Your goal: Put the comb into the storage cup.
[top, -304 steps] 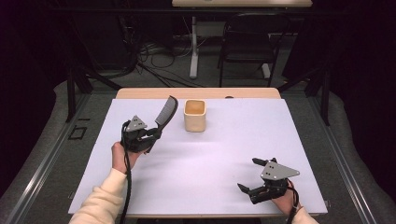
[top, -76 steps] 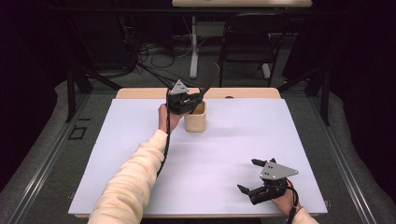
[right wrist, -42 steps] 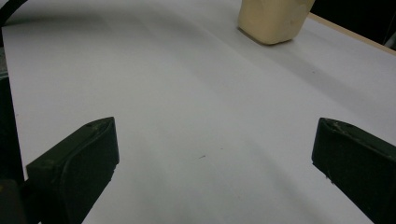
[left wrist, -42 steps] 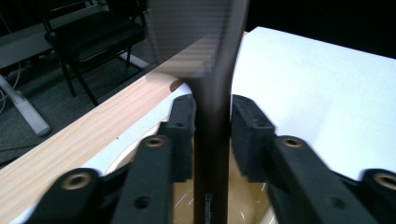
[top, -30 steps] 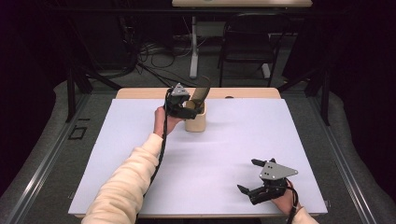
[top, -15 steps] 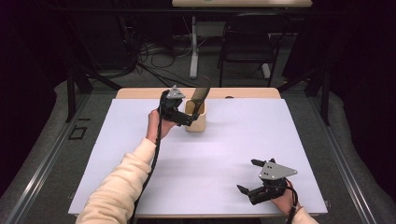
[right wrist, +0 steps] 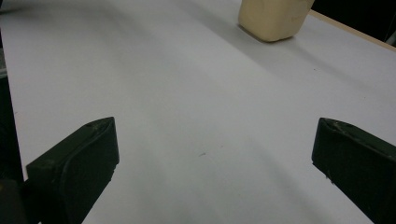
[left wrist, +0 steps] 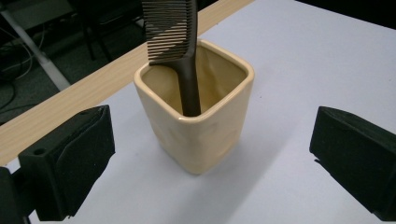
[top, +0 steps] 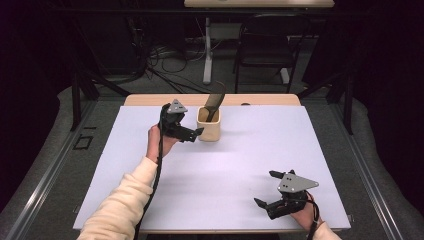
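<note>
A cream square cup (top: 209, 125) stands at the back middle of the white table sheet (top: 240, 165). A dark brown comb (top: 215, 102) leans upright in it, teeth up. My left gripper (top: 195, 134) hovers just left of the cup, open, its jaws having just opened wide with nothing between them. In the left gripper view, the cup (left wrist: 205, 135) and comb (left wrist: 175, 37) sit a little ahead of the gripper (left wrist: 212, 158). My right gripper (top: 262, 188) rests open and empty near the front right. The right gripper view looks past that gripper (right wrist: 210, 163) to the cup (right wrist: 273, 18) far off.
A wooden strip of table (top: 150, 100) shows behind the sheet. Beyond it on the floor are a chair (top: 265, 47), a table leg (top: 206, 55) and loose cables (top: 160, 55). The sheet's front edge (top: 200, 231) is close to my right gripper.
My left gripper carried the comb to the cup, let go of it there and drew back to the left. The comb now stands in the cup. My right gripper stayed put.
</note>
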{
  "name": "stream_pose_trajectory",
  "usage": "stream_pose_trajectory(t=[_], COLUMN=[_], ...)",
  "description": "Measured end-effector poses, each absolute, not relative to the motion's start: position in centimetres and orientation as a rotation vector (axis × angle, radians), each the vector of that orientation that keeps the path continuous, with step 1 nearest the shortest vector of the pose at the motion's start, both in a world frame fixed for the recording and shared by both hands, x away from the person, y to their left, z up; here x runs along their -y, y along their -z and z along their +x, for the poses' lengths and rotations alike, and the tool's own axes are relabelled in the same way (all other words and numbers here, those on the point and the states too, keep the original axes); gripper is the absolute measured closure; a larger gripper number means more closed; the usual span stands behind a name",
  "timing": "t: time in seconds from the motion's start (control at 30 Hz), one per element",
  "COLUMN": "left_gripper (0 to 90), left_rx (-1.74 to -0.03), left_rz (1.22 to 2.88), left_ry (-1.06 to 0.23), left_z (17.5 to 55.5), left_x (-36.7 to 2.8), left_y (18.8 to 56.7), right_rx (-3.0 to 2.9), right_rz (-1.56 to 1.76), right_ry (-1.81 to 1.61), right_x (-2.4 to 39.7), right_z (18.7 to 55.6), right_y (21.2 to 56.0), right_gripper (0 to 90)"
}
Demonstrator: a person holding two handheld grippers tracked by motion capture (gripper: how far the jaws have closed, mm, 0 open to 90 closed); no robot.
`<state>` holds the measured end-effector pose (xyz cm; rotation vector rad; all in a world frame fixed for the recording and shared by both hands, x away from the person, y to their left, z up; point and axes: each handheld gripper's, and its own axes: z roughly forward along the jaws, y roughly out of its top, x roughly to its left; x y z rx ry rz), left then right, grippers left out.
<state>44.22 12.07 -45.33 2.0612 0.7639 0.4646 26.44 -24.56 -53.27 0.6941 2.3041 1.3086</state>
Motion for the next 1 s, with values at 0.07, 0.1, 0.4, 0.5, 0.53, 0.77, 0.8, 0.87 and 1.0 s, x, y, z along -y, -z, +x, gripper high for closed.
stream_pose_trajectory(t=[0.07,0.1,0.4,0.5,0.53,0.77,0.8,0.87,1.0], left_gripper=[0.0,0.0,0.0,0.0,0.0,0.0,0.0,0.0,0.0], left_rx=[-0.766,-0.769,-0.791,-0.794,-0.795,-0.806,-0.809,-0.811,-0.823], left_rz=[2.065,2.063,2.059,2.062,2.066,2.069,2.071,2.069,2.056], left_ry=[-0.471,-0.476,-0.489,-0.494,-0.497,-0.515,-0.516,-0.519,-0.524], left_z=[43.9,43.7,42.5,42.0,41.8,40.0,39.7,39.2,38.4], left_x=[-12.3,-12.4,-13.3,-13.8,-13.9,-15.0,-15.2,-15.5,-16.1], left_y=[45.4,45.4,46.2,46.4,46.5,47.2,47.3,47.5,47.7], right_rx=[-2.304,-2.304,-2.303,-2.303,-2.303,-2.304,-2.302,-2.305,-2.305], right_rz=[0.696,0.695,0.696,0.695,0.696,0.694,0.694,0.697,0.696], right_ry=[-1.31,-1.31,-1.307,-1.307,-1.309,-1.309,-1.31,-1.309,-1.308], right_x=[24.6,24.5,24.6,24.6,24.6,24.6,24.6,24.6,24.6], right_z=[26.4,26.4,26.4,26.4,26.4,26.4,26.4,26.4,26.3], right_y=[53.3,53.3,53.3,53.3,53.2,53.2,53.2,53.3,53.2], right_gripper=[0.1,0.1,0.1,0.1,0.1,0.1,0.1,0.1,0.1])
